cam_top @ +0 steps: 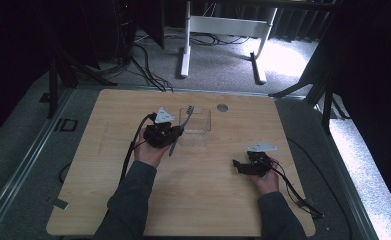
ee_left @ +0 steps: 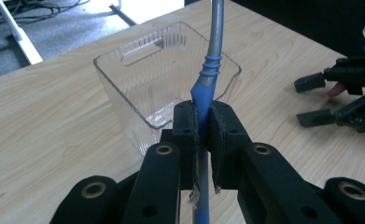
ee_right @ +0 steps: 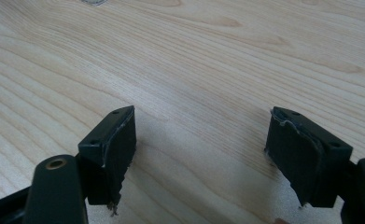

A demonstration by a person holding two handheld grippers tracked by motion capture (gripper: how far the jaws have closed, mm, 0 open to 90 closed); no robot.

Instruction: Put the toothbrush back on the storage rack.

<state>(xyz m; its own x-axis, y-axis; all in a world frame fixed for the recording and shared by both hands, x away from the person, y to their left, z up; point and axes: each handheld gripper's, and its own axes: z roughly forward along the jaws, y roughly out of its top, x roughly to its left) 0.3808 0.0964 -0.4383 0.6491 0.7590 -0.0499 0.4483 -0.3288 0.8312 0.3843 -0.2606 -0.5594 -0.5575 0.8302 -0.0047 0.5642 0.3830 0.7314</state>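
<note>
Left tongs point(ee_left: 202, 135) clench a blue-grey toothbrush point(ee_left: 211, 60) by its handle (head raised) just beside a clear bin point(ee_left: 138, 70); right tongs point(ee_right: 201, 154), jaws spread with nothing between them, hover over the wooden tabletop point(ee_right: 217, 56).

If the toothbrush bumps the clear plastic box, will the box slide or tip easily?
Probably it slides. The clear box looks thin-walled and empty, so likely light, and the wooden table looks smooth. It seems wider than tall, so tipping looks less likely. The left tool is shut on the toothbrush near its middle; the handle looks stiff.
</note>
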